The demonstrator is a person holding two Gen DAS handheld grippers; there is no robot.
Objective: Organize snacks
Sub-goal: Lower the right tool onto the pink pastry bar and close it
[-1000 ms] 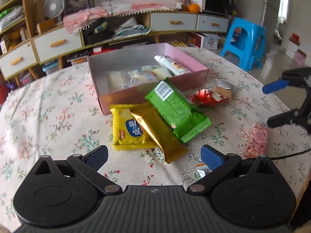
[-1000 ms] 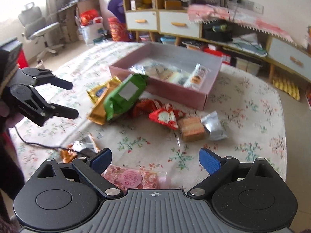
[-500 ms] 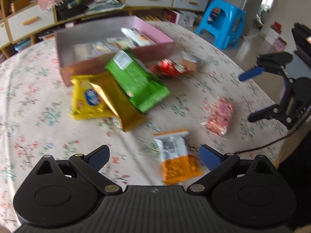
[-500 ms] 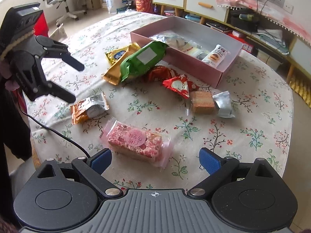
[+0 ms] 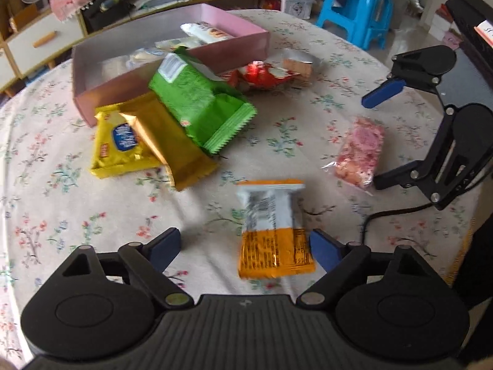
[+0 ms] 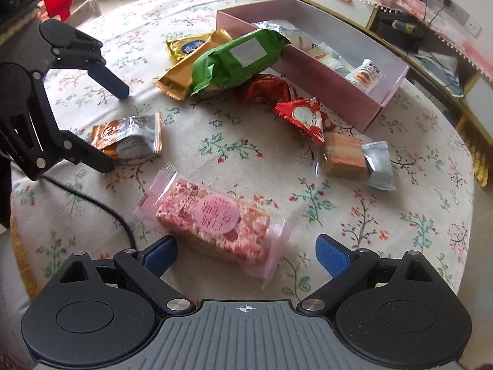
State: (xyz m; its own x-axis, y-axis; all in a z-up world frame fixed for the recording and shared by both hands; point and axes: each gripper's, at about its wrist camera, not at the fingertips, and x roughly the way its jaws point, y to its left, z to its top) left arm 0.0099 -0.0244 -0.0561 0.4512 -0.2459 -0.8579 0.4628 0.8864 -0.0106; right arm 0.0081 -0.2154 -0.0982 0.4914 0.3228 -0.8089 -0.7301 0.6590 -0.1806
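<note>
A round worktop (image 6: 400,203) covered by a floral cloth is seen from both wrist cameras, with snacks scattered across it. The left gripper (image 5: 245,246) is held over an orange-and-silver packet (image 5: 272,228), which lies flat on the cloth between its blue pads; its jaws are closing, yet the pads are not pressed against the wrapper. The right gripper (image 6: 246,257) is held above a pink rice-crisp bar in clear wrap (image 6: 212,220), which lies between its spread jaws, not pinched. An open pink box (image 6: 339,75) is placed further back on the worktop, and several small wrapped snacks are seen inside it. A green packet (image 5: 200,104) is propped with one end against the box's near wall, resting partly on a gold packet (image 5: 172,145), which in turn overlaps a yellow packet with a blue label (image 5: 118,145). Just beside the box, a red-and-white wrapped snack (image 6: 303,117) is seen, and next to it a brown wafer block in a silver-ended wrapper (image 6: 351,155). A black cable (image 6: 101,209) is trailed across the cloth near the left gripper. A blue plastic stool (image 5: 357,6) is seen on the floor beyond the worktop.
</note>
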